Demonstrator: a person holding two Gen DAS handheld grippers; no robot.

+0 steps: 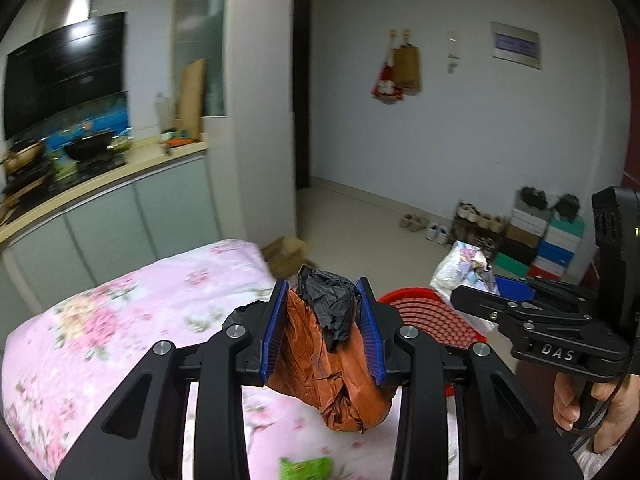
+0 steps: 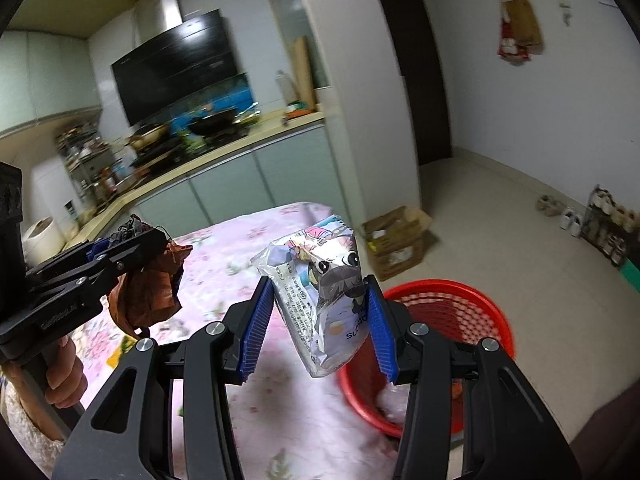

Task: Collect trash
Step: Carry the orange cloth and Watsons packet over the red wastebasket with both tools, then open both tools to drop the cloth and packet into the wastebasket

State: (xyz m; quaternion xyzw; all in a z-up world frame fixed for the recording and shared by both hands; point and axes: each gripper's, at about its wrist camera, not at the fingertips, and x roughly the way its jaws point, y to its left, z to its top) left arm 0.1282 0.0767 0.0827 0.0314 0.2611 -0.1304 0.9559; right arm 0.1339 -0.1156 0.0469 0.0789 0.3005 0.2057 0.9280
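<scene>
My left gripper [image 1: 322, 328] is shut on a crumpled orange-brown bag [image 1: 340, 376] with a black plastic wad [image 1: 330, 304] on top; from the right wrist view the same gripper [image 2: 132, 236] and its bag [image 2: 146, 288] hang at the left above the bed. My right gripper [image 2: 318, 320] is shut on a shiny printed snack wrapper [image 2: 324, 300]; in the left wrist view that gripper [image 1: 476, 298] and its wrapper [image 1: 460, 268] are at the right. A red mesh basket [image 2: 476, 308] [image 1: 424, 312] stands on the floor just beyond the bed's edge, under and right of both grippers.
A pink floral bed cover [image 1: 132, 320] fills the foreground, with a green wrapper [image 1: 306, 468] lying on it near me. A cardboard box [image 2: 400, 240] sits on the floor past the bed. Kitchen counter [image 1: 120, 168] at left, stacked shoe boxes [image 1: 544, 244] by the far wall.
</scene>
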